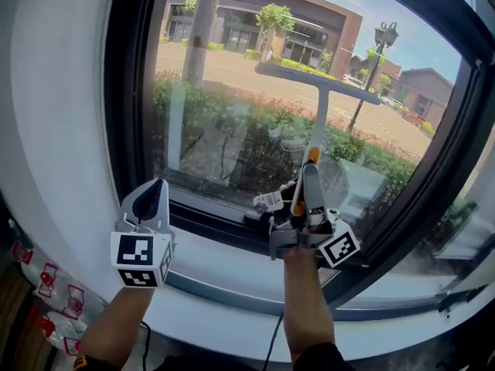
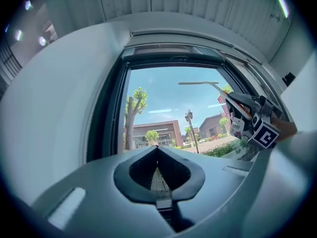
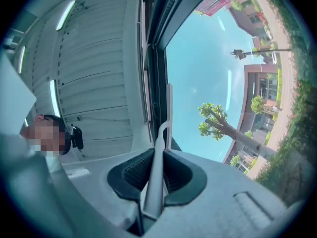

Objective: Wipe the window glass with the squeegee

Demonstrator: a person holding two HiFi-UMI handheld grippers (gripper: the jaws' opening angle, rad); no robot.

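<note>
Holding the squeegee (image 1: 320, 118) straight up at the window glass (image 1: 232, 114), blade up high and handle running down into the right hand-held gripper (image 1: 308, 188) pinching it tight, with the left hand-held gripper (image 1: 152, 195) off to the side, pressed together, empty.

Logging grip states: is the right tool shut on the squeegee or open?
Shut on the squeegee: in the right gripper view, the right tool has its jaws pressed against both sides of the handle.

Pale grey squeegee (image 1: 320, 107), orange band on its handle; black window frame (image 1: 130, 91); white sill (image 1: 224, 257); left gripper (image 1: 157, 184) and right gripper (image 1: 309, 168) both grey, wearing black-and-white square markers.
</note>
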